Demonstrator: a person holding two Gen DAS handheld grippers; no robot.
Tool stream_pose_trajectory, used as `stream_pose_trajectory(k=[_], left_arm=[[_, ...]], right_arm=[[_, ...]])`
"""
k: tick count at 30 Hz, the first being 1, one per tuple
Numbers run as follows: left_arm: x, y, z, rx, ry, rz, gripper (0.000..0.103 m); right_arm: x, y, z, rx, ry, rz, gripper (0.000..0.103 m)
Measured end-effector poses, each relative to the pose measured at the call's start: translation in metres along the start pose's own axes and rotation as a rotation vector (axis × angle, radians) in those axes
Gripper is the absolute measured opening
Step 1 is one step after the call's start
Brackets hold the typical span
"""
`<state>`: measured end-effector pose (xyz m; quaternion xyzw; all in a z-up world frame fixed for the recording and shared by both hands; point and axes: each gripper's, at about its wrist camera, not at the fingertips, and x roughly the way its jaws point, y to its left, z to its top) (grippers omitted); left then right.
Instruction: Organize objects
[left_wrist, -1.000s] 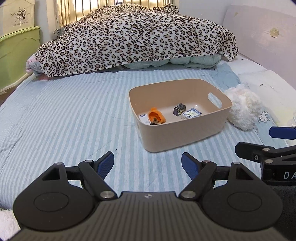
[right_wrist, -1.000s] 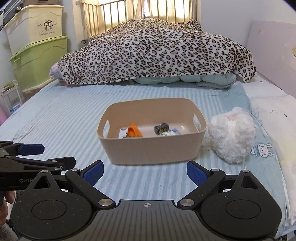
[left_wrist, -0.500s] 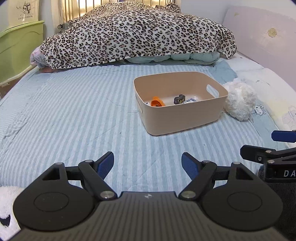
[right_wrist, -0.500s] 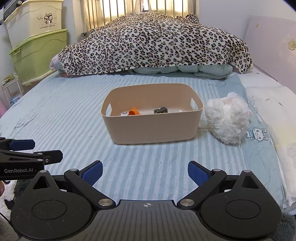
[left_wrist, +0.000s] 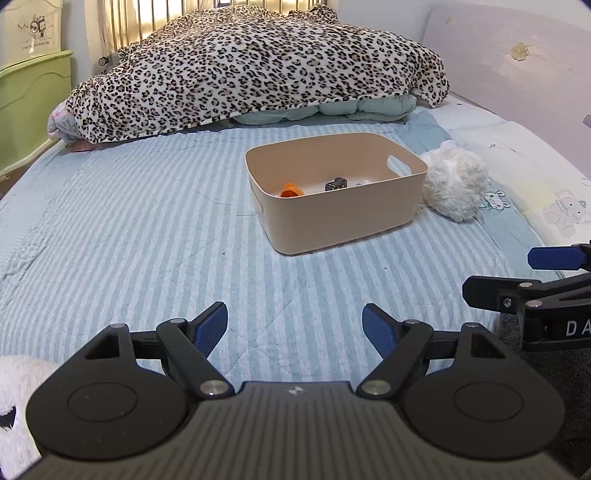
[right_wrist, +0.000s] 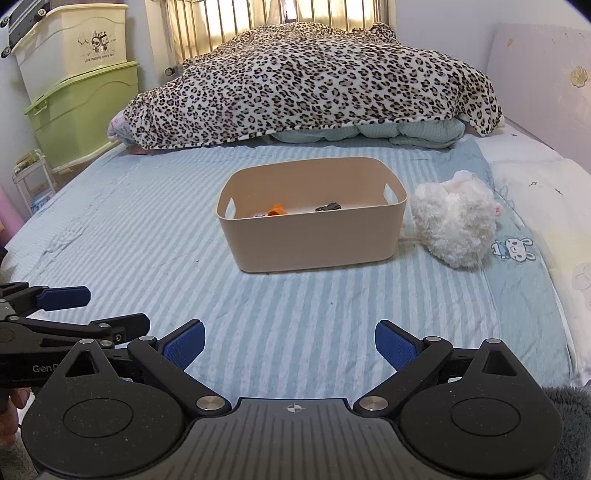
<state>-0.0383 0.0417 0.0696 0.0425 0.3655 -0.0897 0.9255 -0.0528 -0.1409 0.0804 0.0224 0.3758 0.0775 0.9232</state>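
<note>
A beige plastic bin (left_wrist: 343, 218) (right_wrist: 317, 243) stands on the striped blue bed. Inside it lie an orange object (left_wrist: 291, 191) (right_wrist: 277, 210) and a small black object (left_wrist: 335, 183) (right_wrist: 328, 206); other contents are hidden by the bin wall. A white fluffy plush (left_wrist: 454, 186) (right_wrist: 454, 225) lies right of the bin, touching it. My left gripper (left_wrist: 294, 326) is open and empty, well short of the bin. My right gripper (right_wrist: 290, 345) is open and empty, also near the bed's front edge.
A leopard-print blanket (right_wrist: 314, 81) is heaped across the back of the bed. Green and cream storage boxes (right_wrist: 81, 103) stand at the left. A pink headboard (left_wrist: 517, 74) runs along the right. A white furry thing (left_wrist: 14, 387) shows at lower left.
Both grippers have pulled back from the bin, which now looks smaller and farther. Both stay open and empty. The bin and the plush have not moved.
</note>
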Motion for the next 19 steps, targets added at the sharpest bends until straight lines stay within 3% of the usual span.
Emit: stream_pose_trajectory(k=[19], left_arm=[[0.0031, -0.0065, 0.0014, 0.008, 0.002, -0.008, 0.081]], right_arm=[[0.0039, -0.0041, -0.0007, 0.023, 0.016, 0.021, 0.101]])
